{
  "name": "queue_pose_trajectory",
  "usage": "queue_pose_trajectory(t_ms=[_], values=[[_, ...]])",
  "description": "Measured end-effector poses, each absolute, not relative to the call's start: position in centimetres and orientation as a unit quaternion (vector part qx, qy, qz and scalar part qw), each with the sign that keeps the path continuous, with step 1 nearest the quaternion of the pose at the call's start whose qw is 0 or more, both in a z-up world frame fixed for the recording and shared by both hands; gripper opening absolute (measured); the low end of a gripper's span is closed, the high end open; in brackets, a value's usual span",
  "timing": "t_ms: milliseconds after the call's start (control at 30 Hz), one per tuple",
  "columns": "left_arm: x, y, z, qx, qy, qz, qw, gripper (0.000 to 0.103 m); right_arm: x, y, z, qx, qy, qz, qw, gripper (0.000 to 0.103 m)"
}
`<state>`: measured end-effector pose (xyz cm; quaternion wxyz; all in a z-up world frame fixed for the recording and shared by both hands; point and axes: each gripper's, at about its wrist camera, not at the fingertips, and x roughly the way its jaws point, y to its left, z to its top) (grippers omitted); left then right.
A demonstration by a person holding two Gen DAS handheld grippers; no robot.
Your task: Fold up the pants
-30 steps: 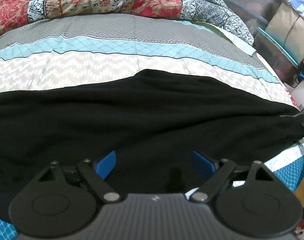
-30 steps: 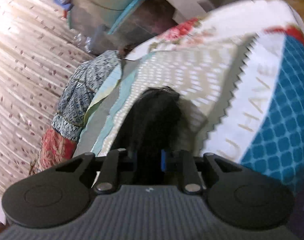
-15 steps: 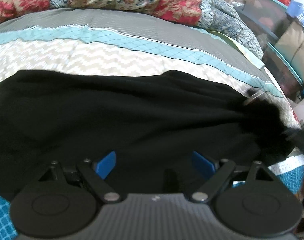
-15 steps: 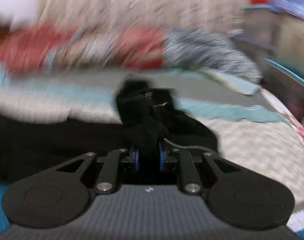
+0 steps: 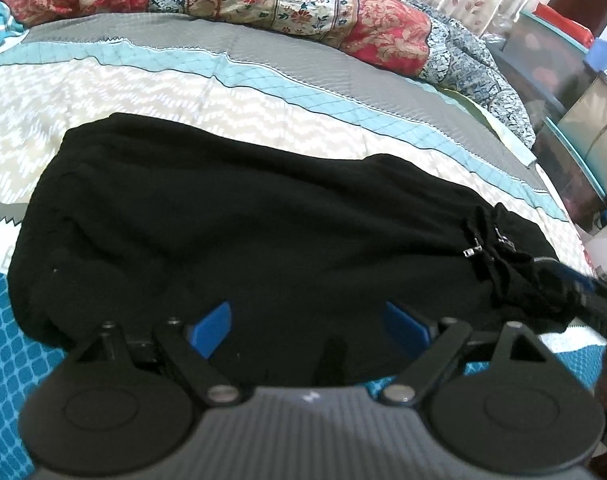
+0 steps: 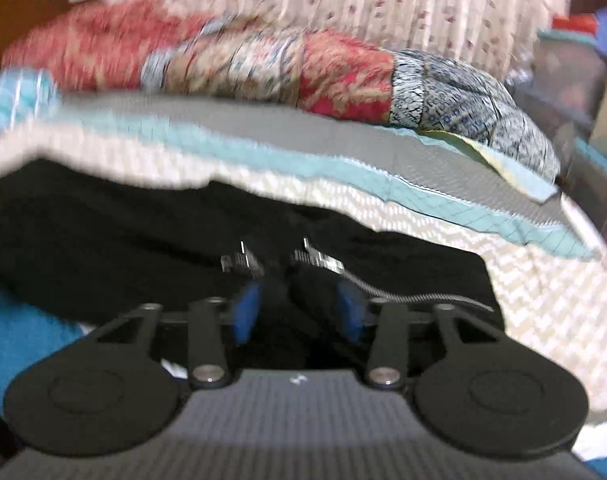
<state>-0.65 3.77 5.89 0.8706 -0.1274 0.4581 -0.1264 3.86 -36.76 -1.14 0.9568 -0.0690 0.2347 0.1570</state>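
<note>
Closest to you, your left gripper [image 5: 307, 318] hangs wide open over the near edge of the pants [image 5: 243, 232], holding nothing. Your right gripper [image 6: 297, 306] sits partly open around the bunched zipper end [image 6: 319, 258], and I can't tell if it's really pinching cloth. Looks like you're about one fold in: the black pants lie as a thick, doubled band across the bedspread [image 5: 263, 92], lumpy on the right, so I'd say flattening and another fold are left. The quilt [image 5: 303, 4] is heaped behind
</note>
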Motion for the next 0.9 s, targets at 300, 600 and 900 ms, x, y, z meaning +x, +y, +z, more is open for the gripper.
queue_pose_trajectory(t_ms=[300, 600, 900], values=[[-2.9, 8.0, 7.6, -0.150, 0.429, -0.091, 0.886, 0.087, 7.4, -35.3, -5.1, -0.045, 0.310, 0.099, 0.945, 0.033], [-3.8, 16.9, 7.4, -0.224, 0.396, 0.007, 0.891, 0.099, 2.7, -32.6, -0.8, 0.043, 0.258, 0.171, 0.950, 0.035], [-0.9, 20.5, 2.5, -0.321, 0.417, -0.011, 0.850, 0.103, 6.8, -20.8, -2.4, 0.113, 0.342, 0.321, 0.876, 0.021]])
